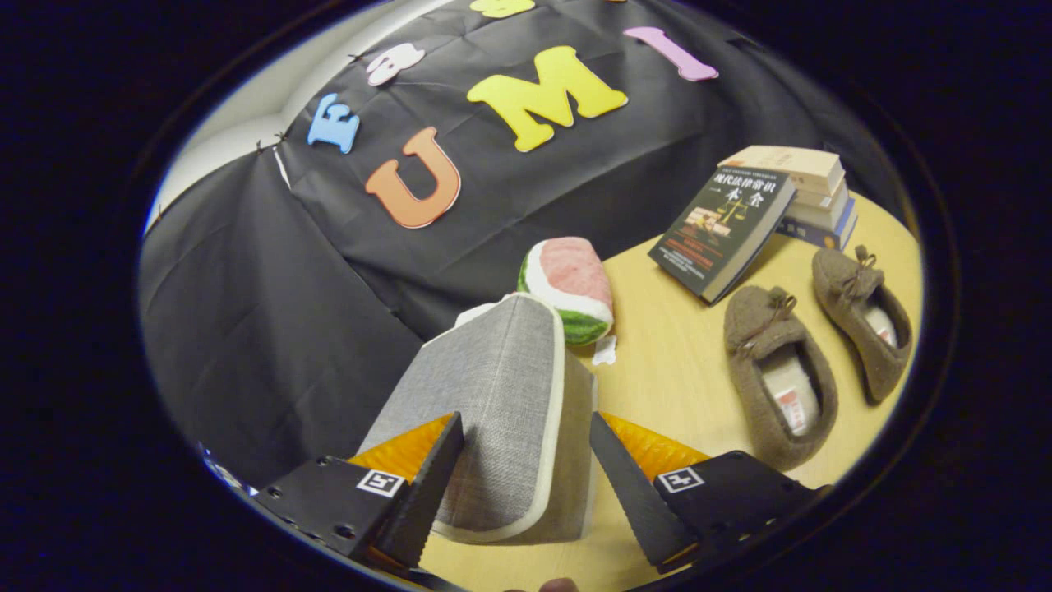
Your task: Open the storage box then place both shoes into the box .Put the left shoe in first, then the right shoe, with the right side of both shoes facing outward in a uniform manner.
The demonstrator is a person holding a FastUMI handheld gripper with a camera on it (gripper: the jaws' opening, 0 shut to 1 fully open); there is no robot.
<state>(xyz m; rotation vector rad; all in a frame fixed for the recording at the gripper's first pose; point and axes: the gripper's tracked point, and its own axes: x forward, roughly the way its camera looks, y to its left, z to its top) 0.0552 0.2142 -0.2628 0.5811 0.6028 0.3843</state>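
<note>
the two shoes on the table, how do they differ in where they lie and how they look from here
The nearer shoe lies closer to the gripper, just beyond the right finger; the farther shoe lies beyond it, by the stack of books. The nearer shoe looks bigger and shows more of its pale insole; the farther shoe shows less. Both are brown, fuzzy, with a small bow, lying upright side by side on the table, toes towards the books.
</note>
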